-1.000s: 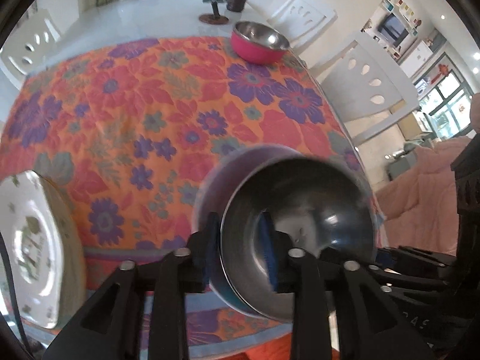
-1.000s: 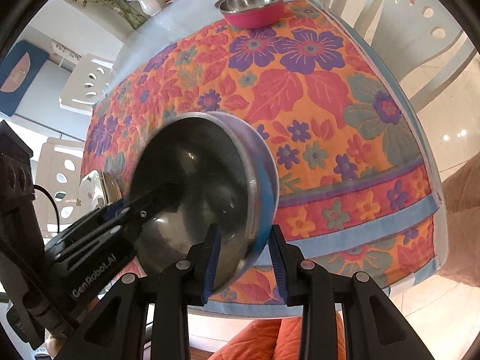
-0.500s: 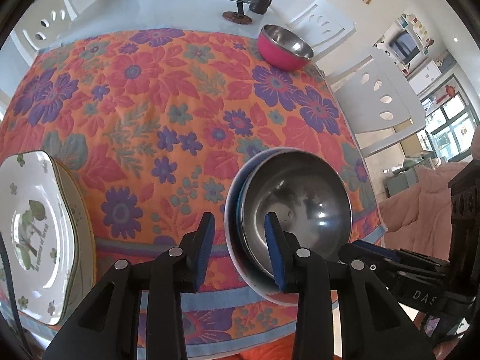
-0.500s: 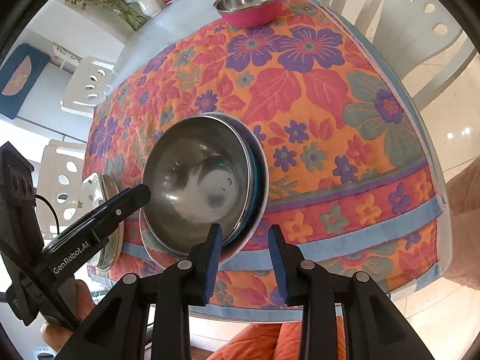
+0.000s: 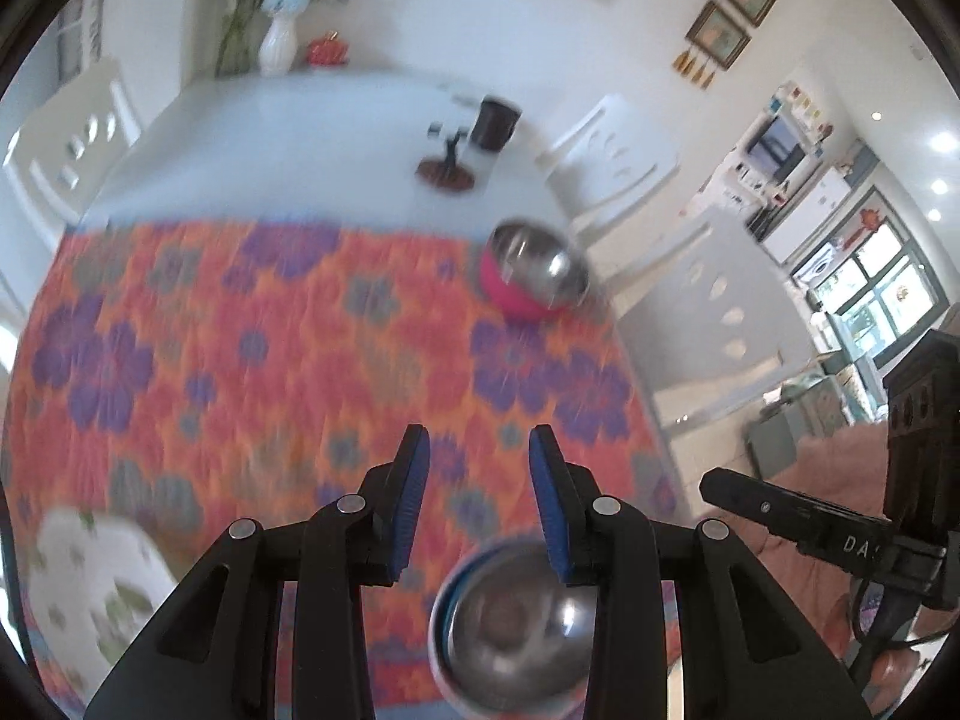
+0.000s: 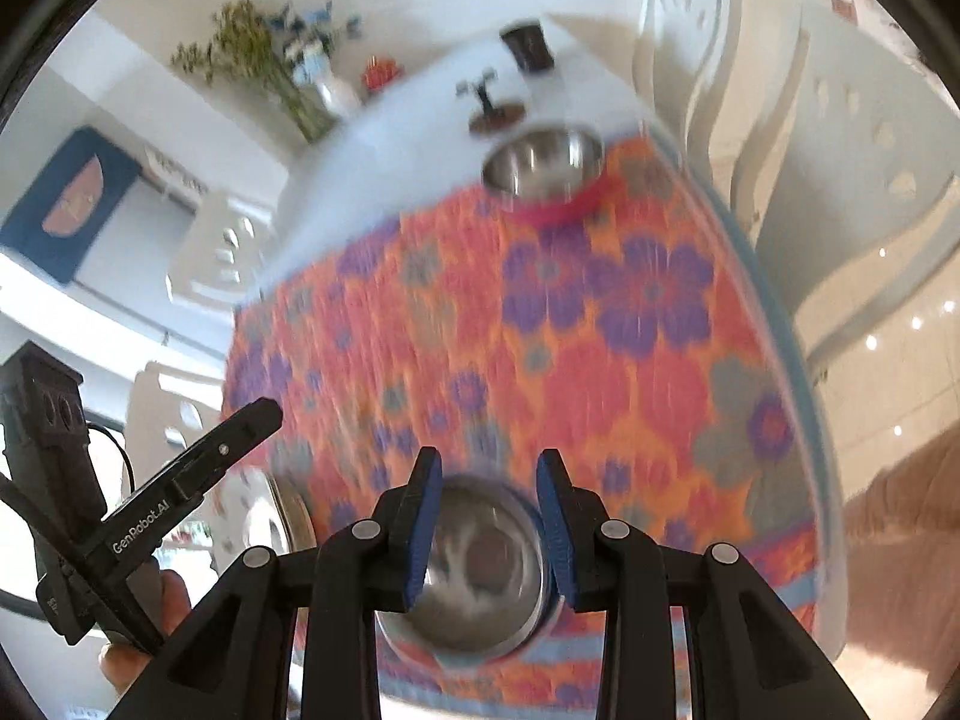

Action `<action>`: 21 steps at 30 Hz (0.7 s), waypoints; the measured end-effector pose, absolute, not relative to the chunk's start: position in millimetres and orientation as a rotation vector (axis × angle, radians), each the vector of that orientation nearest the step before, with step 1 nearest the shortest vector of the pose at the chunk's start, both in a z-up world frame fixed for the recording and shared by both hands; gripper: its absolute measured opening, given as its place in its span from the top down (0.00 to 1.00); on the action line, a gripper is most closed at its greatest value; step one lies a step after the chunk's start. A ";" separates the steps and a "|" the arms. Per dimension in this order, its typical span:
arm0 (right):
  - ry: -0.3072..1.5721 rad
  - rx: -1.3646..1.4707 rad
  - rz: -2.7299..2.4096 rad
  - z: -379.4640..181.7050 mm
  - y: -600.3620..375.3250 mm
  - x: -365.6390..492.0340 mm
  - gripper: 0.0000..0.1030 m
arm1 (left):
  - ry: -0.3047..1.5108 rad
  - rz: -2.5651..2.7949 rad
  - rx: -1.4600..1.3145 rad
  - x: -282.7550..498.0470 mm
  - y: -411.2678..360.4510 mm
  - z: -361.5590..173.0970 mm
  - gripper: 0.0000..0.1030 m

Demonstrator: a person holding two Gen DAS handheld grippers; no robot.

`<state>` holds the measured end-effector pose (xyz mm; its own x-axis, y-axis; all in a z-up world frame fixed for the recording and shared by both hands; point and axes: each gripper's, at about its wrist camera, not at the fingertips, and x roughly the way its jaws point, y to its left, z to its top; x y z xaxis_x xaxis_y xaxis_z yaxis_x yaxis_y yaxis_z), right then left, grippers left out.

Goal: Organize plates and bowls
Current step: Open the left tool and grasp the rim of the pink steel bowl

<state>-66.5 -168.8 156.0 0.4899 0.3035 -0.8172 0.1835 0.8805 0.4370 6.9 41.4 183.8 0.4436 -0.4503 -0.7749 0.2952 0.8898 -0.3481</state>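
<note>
- The left gripper (image 5: pixel 474 468) pointed steeply down at the floral cloth (image 5: pixel 252 360) on the worktop; its blue-padded fingers (image 5: pixel 411 492) stood a narrow gap apart with nothing between them.
- The right gripper (image 6: pixel 487 489) was angled down the same way, its fingers (image 6: pixel 549 516) likewise narrowly parted and empty.
- The steel bowl (image 5: pixel 516 630), nested in a blue-rimmed one, sat on the cloth at the near edge, at 6 o'clock in both wrist views, below the fingertips and clear of them.
- A pink bowl (image 5: pixel 531 282) with a steel inside stood at the cloth's far edge, at about 1 o'clock in the left view and 12 o'clock in the right.
- Only the left view showed the broad face of the white patterned plate (image 5: pixel 96 594), at 8 o'clock; the right view caught just a sliver of it.
- Only the right view showed a hand (image 6: pixel 144 618) around the left gripper's handle, at 8 o'clock.
- Both views were blurred.
</note>
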 end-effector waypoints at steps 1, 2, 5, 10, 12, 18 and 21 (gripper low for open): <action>1.049 0.519 0.072 162.8 -173.9 -59.2 0.69 | 1.004 -0.475 -0.175 16.6 37.7 189.7 0.69; 1.023 0.526 0.064 170.5 -182.4 -50.4 0.65 | 0.999 -0.485 -0.178 28.0 33.4 195.1 0.69; 0.972 0.537 0.020 183.0 -204.9 -26.3 0.56 | 0.994 -0.508 -0.172 60.5 18.1 204.7 0.69; 0.973 0.606 -0.014 174.6 -235.7 16.7 0.56 | 1.020 -0.533 -0.151 111.5 -13.3 199.2 0.66; 0.988 0.629 -0.016 165.0 -245.4 34.5 0.56 | 1.044 -0.535 -0.145 128.4 -23.9 191.6 0.64; 1.039 0.640 -0.045 130.6 -266.9 91.0 0.56 | 1.125 -0.529 -0.177 175.6 -45.9 153.1 0.41; 1.066 0.632 -0.048 108.8 -272.8 113.2 0.56 | 1.178 -0.538 -0.181 197.2 -58.2 123.0 0.41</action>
<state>113.2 -272.8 108.8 0.4999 0.2590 -0.8264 0.3324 0.8238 0.4592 197.2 -58.2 123.0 0.2744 -0.4894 -0.8278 0.3051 0.8606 -0.4077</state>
